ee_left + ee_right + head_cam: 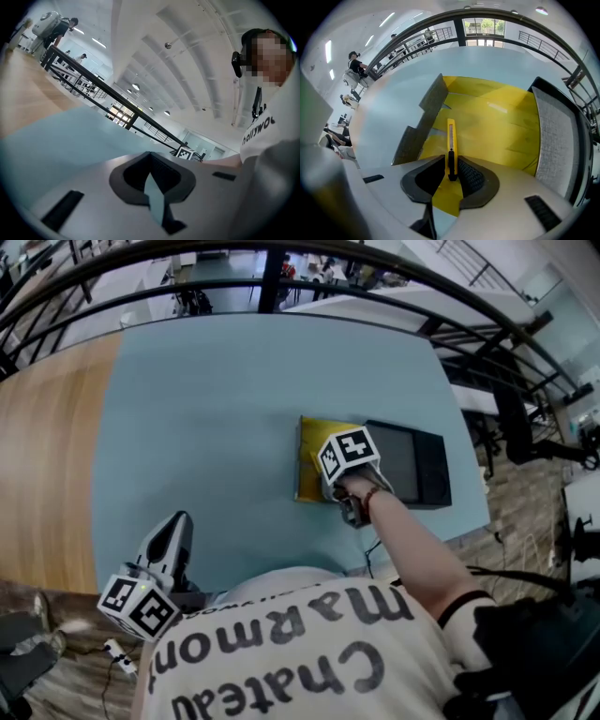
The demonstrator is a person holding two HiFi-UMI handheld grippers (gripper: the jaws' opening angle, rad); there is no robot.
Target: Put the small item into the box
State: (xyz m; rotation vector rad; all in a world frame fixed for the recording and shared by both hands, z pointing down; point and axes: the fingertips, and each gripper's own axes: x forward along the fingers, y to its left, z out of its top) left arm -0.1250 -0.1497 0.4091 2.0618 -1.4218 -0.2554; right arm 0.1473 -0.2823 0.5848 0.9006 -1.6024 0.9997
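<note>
A yellow utility knife (450, 140) stands nearly upright between the jaws of my right gripper (451, 161), which is shut on its black end. The gripper points steeply down over the open yellow box (497, 117), and the knife's tip hangs above the box's yellow floor. In the head view the right gripper (349, 465) sits over the yellow box (307, 460) at the table's right side, and its marker cube hides the knife. My left gripper (173, 535) is held near the table's front edge, far from the box. Its jaws look shut with nothing between them (152, 180).
A black lid or tray (417, 465) lies against the box's right side, close to the right edge of the light-blue table (206, 427). A grey flap (424, 119) stands along the box's left wall. Wooden surface (47, 456) borders the table at left; black railings run behind.
</note>
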